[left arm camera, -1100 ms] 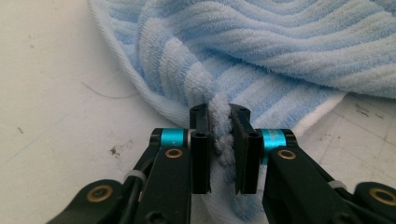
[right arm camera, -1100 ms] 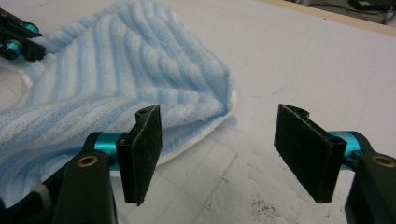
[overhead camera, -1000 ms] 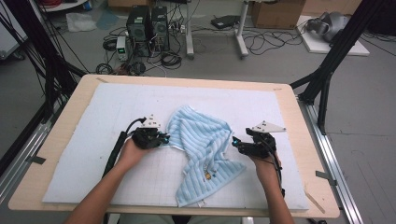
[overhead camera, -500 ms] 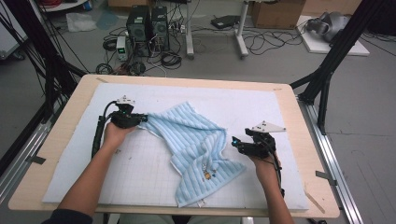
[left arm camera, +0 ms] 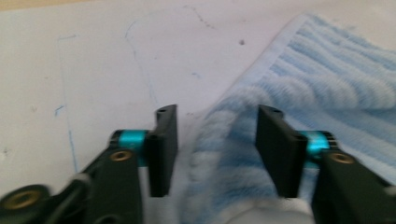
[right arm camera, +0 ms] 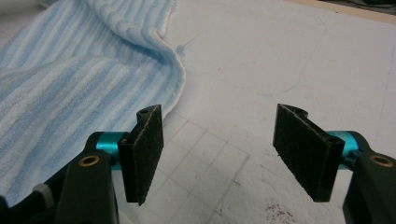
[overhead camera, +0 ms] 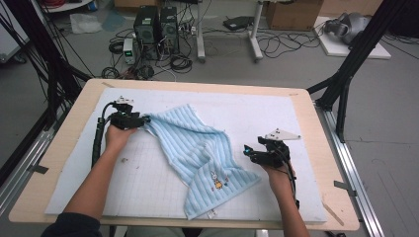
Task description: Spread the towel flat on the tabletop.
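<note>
High view: the towel lies rumpled across the middle of the worktop. The left claw has just been opening, its jaws apart around the towel's far-left corner. The right claw gapes just beside the right edge, over bare mat.

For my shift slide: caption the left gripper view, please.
Left gripper, jaws just opened, straddling the light blue striped terry towel's edge on white mat.

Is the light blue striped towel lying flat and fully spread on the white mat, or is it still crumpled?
Still crumpled: the light blue striped towel shows raised folds across its middle.
</note>
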Tool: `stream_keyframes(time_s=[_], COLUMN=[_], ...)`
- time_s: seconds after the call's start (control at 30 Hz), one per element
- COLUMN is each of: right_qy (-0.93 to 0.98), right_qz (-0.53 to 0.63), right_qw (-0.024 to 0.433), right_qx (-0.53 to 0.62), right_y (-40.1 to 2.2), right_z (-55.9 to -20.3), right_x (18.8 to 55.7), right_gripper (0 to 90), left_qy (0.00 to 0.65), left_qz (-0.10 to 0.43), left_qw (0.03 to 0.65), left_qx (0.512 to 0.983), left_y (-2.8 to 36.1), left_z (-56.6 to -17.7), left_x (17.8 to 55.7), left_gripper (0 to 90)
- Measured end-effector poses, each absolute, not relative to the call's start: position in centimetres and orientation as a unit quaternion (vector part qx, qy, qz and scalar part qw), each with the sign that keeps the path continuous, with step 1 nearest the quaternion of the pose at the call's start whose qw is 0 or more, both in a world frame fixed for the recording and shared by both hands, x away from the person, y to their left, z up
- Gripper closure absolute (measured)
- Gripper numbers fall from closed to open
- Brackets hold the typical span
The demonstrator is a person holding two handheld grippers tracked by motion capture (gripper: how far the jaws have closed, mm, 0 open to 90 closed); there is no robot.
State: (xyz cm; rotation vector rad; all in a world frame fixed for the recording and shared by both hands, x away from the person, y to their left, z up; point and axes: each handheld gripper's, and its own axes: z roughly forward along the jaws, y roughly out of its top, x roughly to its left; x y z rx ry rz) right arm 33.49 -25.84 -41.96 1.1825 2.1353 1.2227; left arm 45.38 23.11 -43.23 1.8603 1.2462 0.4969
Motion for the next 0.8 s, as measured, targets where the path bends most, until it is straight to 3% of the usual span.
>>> stream_keyframes(time_s=[0.07, 0.33, 0.43, 0.53, 0.63, 0.8], right_qy=[0.764, 0.792, 0.822, 0.841, 0.847, 0.857], right_qz=[0.445, 0.437, 0.407, 0.373, 0.368, 0.358], right_qw=[0.200, 0.170, 0.146, 0.150, 0.140, 0.113], right_qx=[0.423, 0.390, 0.371, 0.363, 0.357, 0.353], right_y=[-25.7, -22.0, -19.6, -18.3, -18.4, -19.5], right_z=[-42.0, -42.7, -43.9, -44.7, -44.4, -44.1], right_x=[33.8, 36.7, 38.1, 38.5, 38.2, 36.6], right_gripper=[34.0, 44.1, 51.8, 63.4, 82.3, 84.5], left_qy=[0.487, 0.467, 0.465, 0.467, 0.465, 0.460], left_qz=[0.203, 0.212, 0.212, 0.205, 0.204, 0.200], left_qw=[0.415, 0.438, 0.434, 0.439, 0.445, 0.454], left_qx=[0.742, 0.738, 0.742, 0.740, 0.738, 0.736], left_y=[22.8, 22.4, 22.6, 22.8, 22.9, 23.2], left_z=[-42.6, -42.1, -42.5, -42.6, -42.7, -42.9], left_x=[45.0, 43.5, 43.1, 43.0, 42.6, 41.9], left_gripper=[40.0, 40.3, 40.4, 40.4, 40.6, 40.7])
